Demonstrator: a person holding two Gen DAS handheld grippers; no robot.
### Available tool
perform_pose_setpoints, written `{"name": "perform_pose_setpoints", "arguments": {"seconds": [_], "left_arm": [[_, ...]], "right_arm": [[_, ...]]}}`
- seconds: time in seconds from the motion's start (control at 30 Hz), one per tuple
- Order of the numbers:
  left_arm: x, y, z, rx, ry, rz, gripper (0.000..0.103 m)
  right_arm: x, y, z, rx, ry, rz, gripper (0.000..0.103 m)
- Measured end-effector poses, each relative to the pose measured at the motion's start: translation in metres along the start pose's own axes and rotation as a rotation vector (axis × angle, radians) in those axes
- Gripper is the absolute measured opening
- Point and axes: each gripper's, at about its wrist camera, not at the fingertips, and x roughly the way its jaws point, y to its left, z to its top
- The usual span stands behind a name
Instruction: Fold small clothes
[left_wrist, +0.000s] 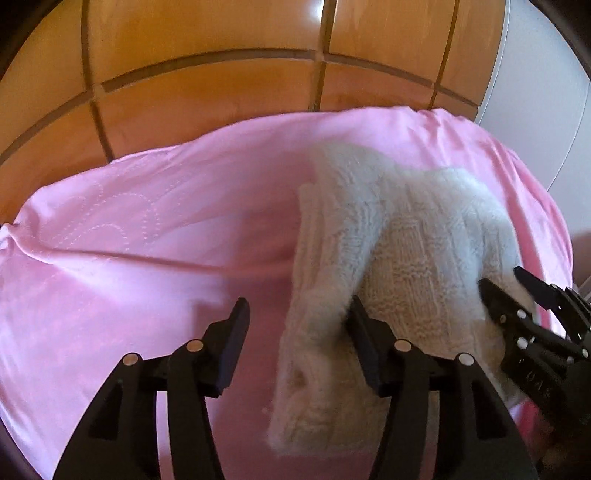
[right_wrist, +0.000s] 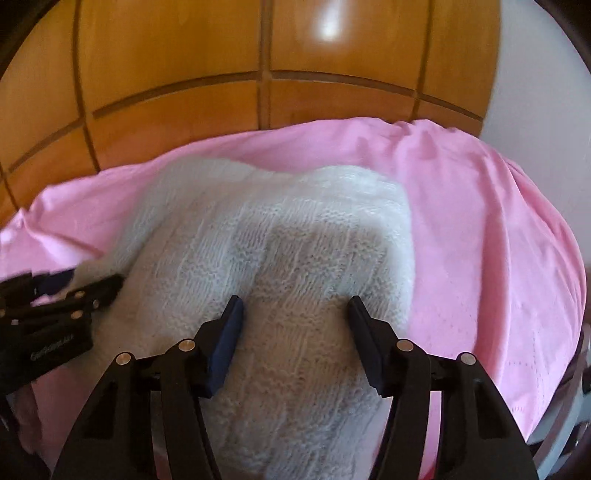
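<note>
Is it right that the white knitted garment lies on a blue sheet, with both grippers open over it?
Not quite: the sheet is pink, as both wrist views show. The white knitted garment does lie on it, and the left gripper and right gripper are open over it.

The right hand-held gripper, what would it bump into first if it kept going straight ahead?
Most likely the white knitted garment. The right hand-held gripper points down at it with its jaws apart, and the knit already lies between them on the pink sheet. How near it is, the view cannot show.
</note>
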Motion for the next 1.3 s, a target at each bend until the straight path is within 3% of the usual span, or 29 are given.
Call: {"name": "perform_pose_setpoints", "arguments": {"seconds": [0.07, 0.17, 0.47, 0.53, 0.77, 1.1, 1.3], "left_arm": [[-0.012, 0.001, -0.001, 0.003, -0.030, 0.009, 0.055], [-0.030, 0.005, -0.007, -0.010, -0.061, 0.009, 0.058], [-0.068, 0.016, -0.027, -0.059, -0.126, 0.048, 0.070], [-0.075, 0.020, -0.031, -0.072, -0.132, 0.044, 0.072], [-0.099, 0.022, -0.046, -0.063, -0.173, 0.088, 0.078], [-0.125, 0.027, -0.066, -0.085, -0.236, 0.170, 0.099], [-0.126, 0.024, -0.071, -0.056, -0.221, 0.191, 0.100]], "right_arm": [[-0.009, -0.002, 0.001, 0.019, -0.004, 0.003, 0.060], [-0.027, -0.005, -0.001, 0.083, -0.020, 0.029, 0.077], [-0.064, 0.009, -0.022, 0.179, -0.036, -0.065, 0.084], [-0.069, 0.009, -0.026, 0.194, -0.038, -0.069, 0.090], [-0.088, 0.019, -0.038, 0.191, -0.061, -0.088, 0.092], [-0.105, 0.031, -0.052, 0.191, -0.076, -0.132, 0.094], [-0.112, 0.030, -0.054, 0.196, -0.098, -0.174, 0.095]]}}
